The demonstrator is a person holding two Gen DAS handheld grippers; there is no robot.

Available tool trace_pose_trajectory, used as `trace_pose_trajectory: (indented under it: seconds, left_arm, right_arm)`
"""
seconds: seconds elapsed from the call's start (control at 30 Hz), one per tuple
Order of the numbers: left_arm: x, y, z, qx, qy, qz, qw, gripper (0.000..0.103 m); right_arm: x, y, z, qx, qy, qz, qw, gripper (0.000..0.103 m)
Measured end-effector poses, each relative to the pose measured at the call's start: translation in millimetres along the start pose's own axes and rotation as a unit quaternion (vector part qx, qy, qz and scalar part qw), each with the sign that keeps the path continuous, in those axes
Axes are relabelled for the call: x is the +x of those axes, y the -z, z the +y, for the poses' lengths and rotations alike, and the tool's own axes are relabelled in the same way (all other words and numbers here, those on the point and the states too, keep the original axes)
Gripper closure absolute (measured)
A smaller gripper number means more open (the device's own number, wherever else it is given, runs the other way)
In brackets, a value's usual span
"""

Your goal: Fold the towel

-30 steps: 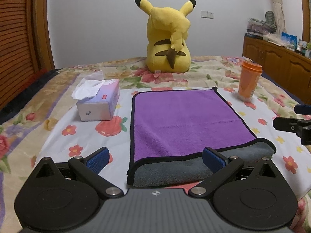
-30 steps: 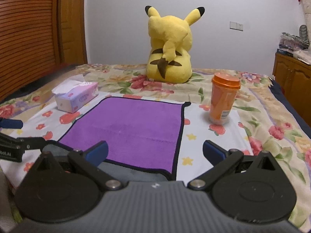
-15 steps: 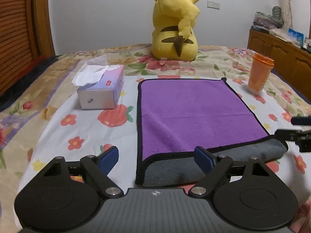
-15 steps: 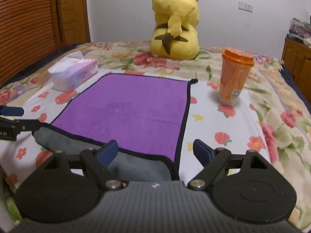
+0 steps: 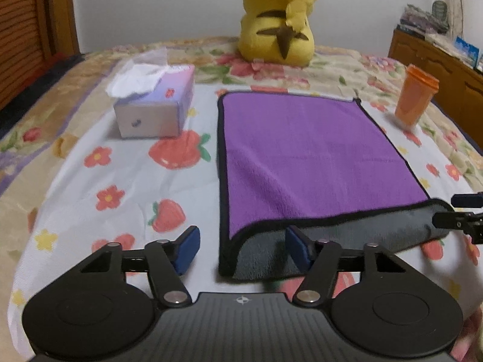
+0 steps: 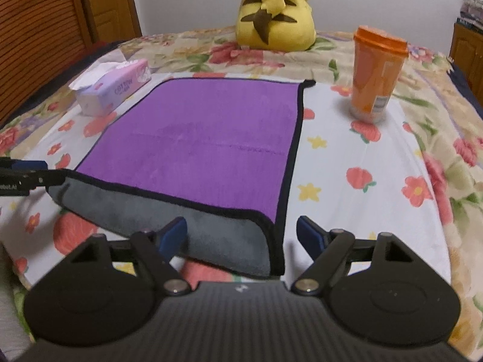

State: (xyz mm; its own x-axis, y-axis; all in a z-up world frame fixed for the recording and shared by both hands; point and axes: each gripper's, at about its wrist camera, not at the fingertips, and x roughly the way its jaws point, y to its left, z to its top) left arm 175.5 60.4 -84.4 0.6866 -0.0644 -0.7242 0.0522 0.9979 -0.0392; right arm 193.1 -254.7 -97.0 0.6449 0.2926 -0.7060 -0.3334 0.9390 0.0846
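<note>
A purple towel (image 5: 311, 150) with black trim and a grey underside lies flat on the bed; its near edge is rolled back, grey side up. It also shows in the right wrist view (image 6: 205, 138). My left gripper (image 5: 241, 249) is open, its jaws straddling the towel's near left corner. My right gripper (image 6: 241, 236) is open, its jaws straddling the near right corner. The right gripper's tip (image 5: 462, 220) shows at the right edge of the left wrist view; the left gripper's tip (image 6: 27, 175) shows at the left edge of the right wrist view.
A tissue box (image 5: 154, 108) stands left of the towel. An orange lidded cup (image 6: 377, 72) stands to its right. A yellow plush toy (image 5: 276, 18) sits behind it. A wooden dresser (image 5: 437, 57) is at far right. The bed has a floral sheet (image 5: 105, 181).
Both grippers have moved forward and lower toward the towel's near edge, tilting down; the towel looks bigger and each near corner now lies between open jaws. The towel has not moved.
</note>
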Motion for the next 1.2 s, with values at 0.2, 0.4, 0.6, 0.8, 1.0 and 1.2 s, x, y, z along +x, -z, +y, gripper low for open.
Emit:
trace_pose_trajectory:
  seconds: [0.2, 0.4, 0.6, 0.8, 1.0, 1.2]
  left_arm:
    - [4.6, 3.3, -0.8, 0.003, 0.009, 0.020, 0.9998, 0.048]
    - [7.0, 5.1, -3.2, 0.008, 0.013, 0.030, 0.9994, 0.061]
    - [6.9, 5.7, -3.0, 0.002, 0.013, 0.031, 0.9994, 0.069]
    - [4.2, 5.9, -4.7, 0.006, 0.016, 0.024, 0.9995, 0.089]
    - [-8.6, 1.3, -9.1, 0.015, 0.022, -0.007, 0.9996, 0.093]
    - [-26.1, -5.3, -13.9, 0.019, 0.027, -0.048, 0.9983, 0.093]
  right_arm:
    - [5.4, 1.3, -1.4, 0.003, -0.010, 0.019, 1.000, 0.036]
    - [4.9, 1.4, -2.8, 0.002, -0.011, 0.024, 1.000, 0.053]
    - [7.4, 0.6, -7.4, -0.002, 0.002, 0.031, 1.000, 0.076]
    - [8.7, 1.0, -10.1, -0.005, -0.001, 0.036, 0.999, 0.097]
    - [5.3, -0.9, -9.1, -0.010, -0.005, 0.027, 1.000, 0.099]
    - [-4.0, -8.1, -12.3, 0.002, -0.012, -0.001, 1.000, 0.099]
